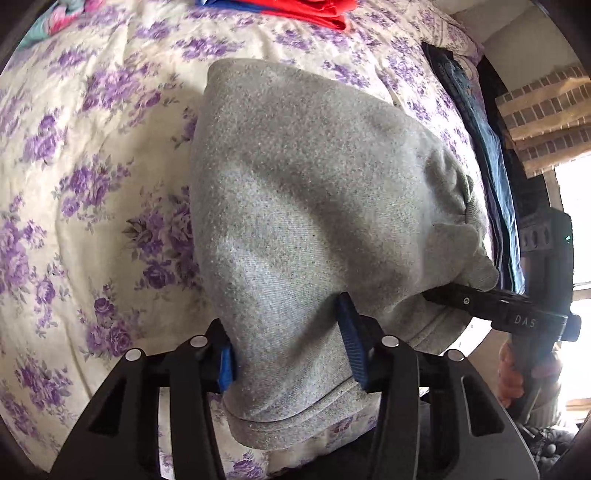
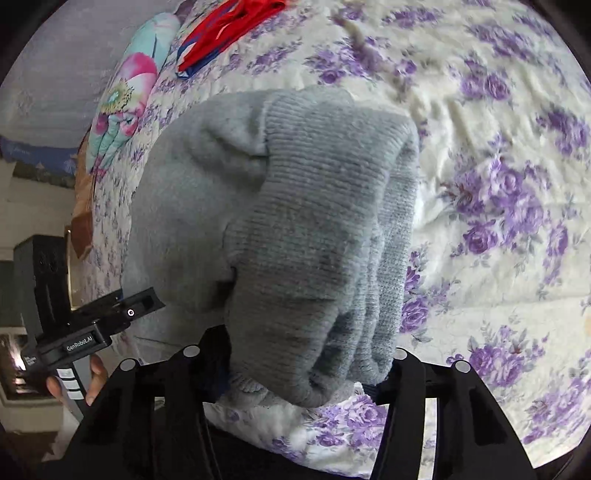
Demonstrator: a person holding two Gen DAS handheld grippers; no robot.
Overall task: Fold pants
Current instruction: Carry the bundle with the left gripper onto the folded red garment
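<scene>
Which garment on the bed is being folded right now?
On the purple-flowered bedspread, look to the middle: the grey sweatpants, gripped by the left hand-held gripper and the right hand-held gripper. Unlike the red garment and the dark jeans, it is heathered grey.

Left gripper clamped on grey pants, blue pads pressing fabric. Right gripper clamped on pants' ribbed edge, close beside left.

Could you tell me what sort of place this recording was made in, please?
Most likely a bedroom in a home. The grey pants lie on a bed covered by a purple-flowered quilt, other clothes such as a red garment lie farther up it, and a curtained window stands alongside.
</scene>
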